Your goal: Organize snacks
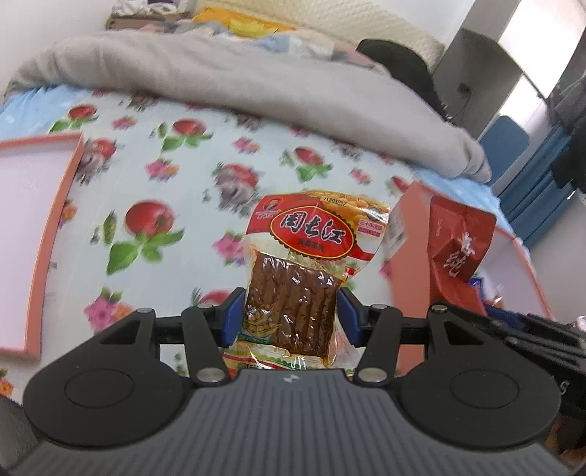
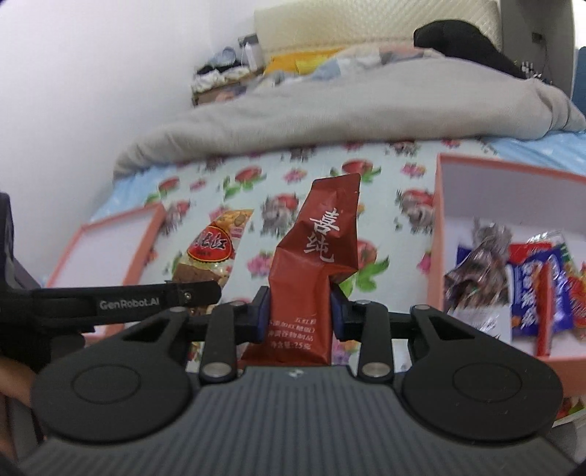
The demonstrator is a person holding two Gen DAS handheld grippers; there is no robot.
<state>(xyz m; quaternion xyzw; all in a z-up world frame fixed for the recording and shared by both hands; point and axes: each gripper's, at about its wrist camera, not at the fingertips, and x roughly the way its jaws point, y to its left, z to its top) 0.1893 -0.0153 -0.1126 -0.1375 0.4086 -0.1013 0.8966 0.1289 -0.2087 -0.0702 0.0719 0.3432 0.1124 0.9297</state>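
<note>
1. Snacks were held one in each gripper above a bed: the left gripper (image 1: 291, 315) had its blue pads clamped on a clear-windowed packet of brown dried tofu strips (image 1: 296, 289) with a red-and-yellow printed header, and the right gripper (image 2: 300, 311) pinched a crumpled dark red snack packet (image 2: 315, 263) bearing white characters.
2. Lower ends of both packets were hidden behind the gripper bodies; whether either packet touched the bedding could not be told.
3. In the right wrist view the tofu packet (image 2: 210, 252) appeared at left, partly covered by the black arm of the left gripper (image 2: 121, 302).
4. In the left wrist view the red packet (image 1: 457, 252) stood at right, in front of a pink box.
5. Pink box with white lining (image 2: 472, 190) lay at right and contained loose wrapped snacks (image 2: 531, 285); their labels were blurred and the box was cut off by the frame edge.
6. Second pink tray (image 1: 55, 205), shallow and white inside, lay at left, also cropped.
7. Surface: a pale blue sheet printed with red fruit and pink flowers (image 1: 205, 183), blurred.
8. Room: a grey quilt (image 1: 227, 77) bunched behind, a cream padded headboard (image 2: 366, 25), white walls, and a dark garment (image 2: 461, 36) near the pillow end.
</note>
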